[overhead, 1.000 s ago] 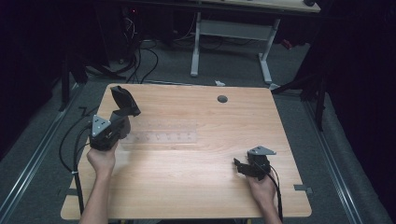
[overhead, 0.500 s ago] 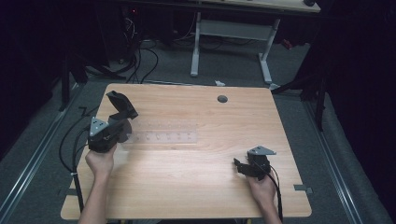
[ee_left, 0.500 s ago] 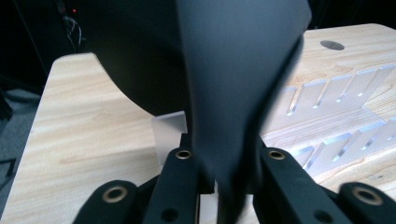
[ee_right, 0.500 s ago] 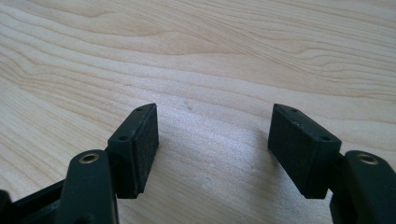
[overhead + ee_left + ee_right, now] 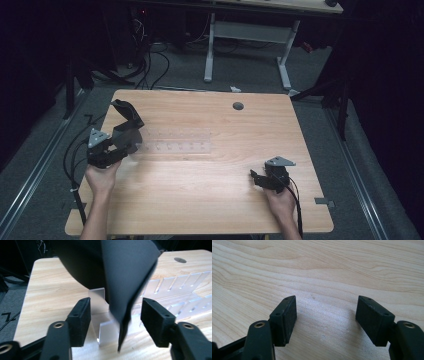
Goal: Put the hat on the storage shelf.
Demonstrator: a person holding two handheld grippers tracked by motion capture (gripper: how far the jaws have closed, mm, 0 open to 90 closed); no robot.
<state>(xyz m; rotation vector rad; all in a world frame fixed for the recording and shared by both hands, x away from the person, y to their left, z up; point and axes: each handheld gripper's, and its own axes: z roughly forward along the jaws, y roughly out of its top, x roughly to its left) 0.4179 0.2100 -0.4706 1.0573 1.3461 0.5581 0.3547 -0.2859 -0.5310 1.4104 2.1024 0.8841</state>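
— Nearest your left hand, what do you make of it?

— Your left gripper (image 5: 120, 145) stands with its jaws spread wide. Between them hangs a dark flexible sheet (image 5: 125, 285), and behind it a clear plastic rack (image 5: 175, 141) with a row of slots lies flat on the table (image 5: 200, 200). Neither pad presses the sheet in the left gripper view, so I'd call that gripper released, not clamped.

— And the sheet itself?

— From the high view it rises bent and tilted at the rack's left end (image 5: 127, 114), near the table's left edge. Whether its lower edge sits in a slot I cannot tell; it is blurred there.

— So how far along are you?

— My guess: the sheet is being stood in the rack, barely seated if at all. Settling it upright remains, and the other slots look empty.

— Your right side?

— Your right gripper (image 5: 325, 320) is loose too, jaws apart over bare wood, holding nothing, well apart from the rack.

— Anything in the way?

— Little. A round cable hole (image 5: 238, 106) lies farther back, a second desk's legs (image 5: 210, 50) beyond on the floor, cables (image 5: 150, 65) trailing at the far left. The curling sheet itself blocks your view of the slot.
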